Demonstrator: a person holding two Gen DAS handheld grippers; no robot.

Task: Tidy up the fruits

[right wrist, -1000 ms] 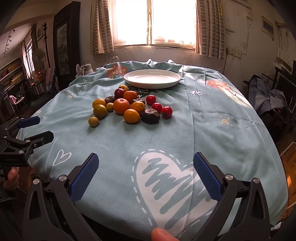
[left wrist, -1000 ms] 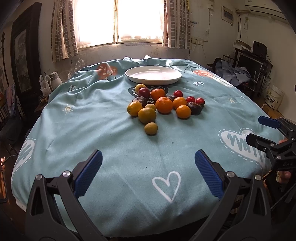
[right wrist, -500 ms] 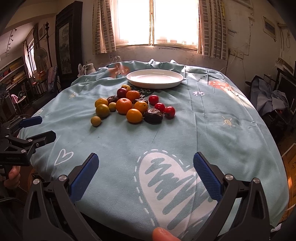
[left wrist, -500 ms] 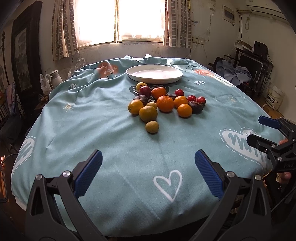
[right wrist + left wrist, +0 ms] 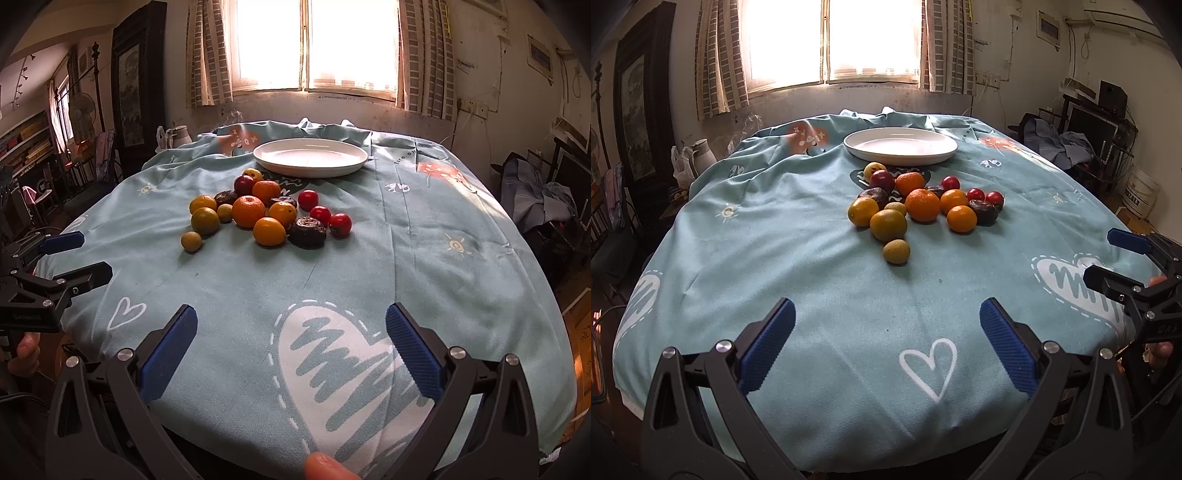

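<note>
A pile of fruit lies mid-table on a teal cloth (image 5: 812, 280): a big orange (image 5: 922, 205) (image 5: 248, 211), a yellow-green citrus (image 5: 888, 225) (image 5: 205, 220), a small green fruit (image 5: 896, 252) (image 5: 191, 241), red fruits (image 5: 320, 214) and a dark wrinkled fruit (image 5: 307, 232). A white plate (image 5: 900, 146) (image 5: 310, 157) sits empty behind them. My left gripper (image 5: 886, 343) is open over the near cloth, well short of the fruit. My right gripper (image 5: 290, 347) is open too, above a white heart print, and it holds nothing.
The table's edge falls off close below both grippers. A white jug (image 5: 701, 157) stands off the table's far left. A cluttered shelf and clothes (image 5: 1082, 144) fill the right side of the room. A bright window (image 5: 834, 37) is behind the plate.
Both grippers have edged forward toward the fruit, which sits a little nearer and larger in each view. Neither gripper has changed its opening.
</note>
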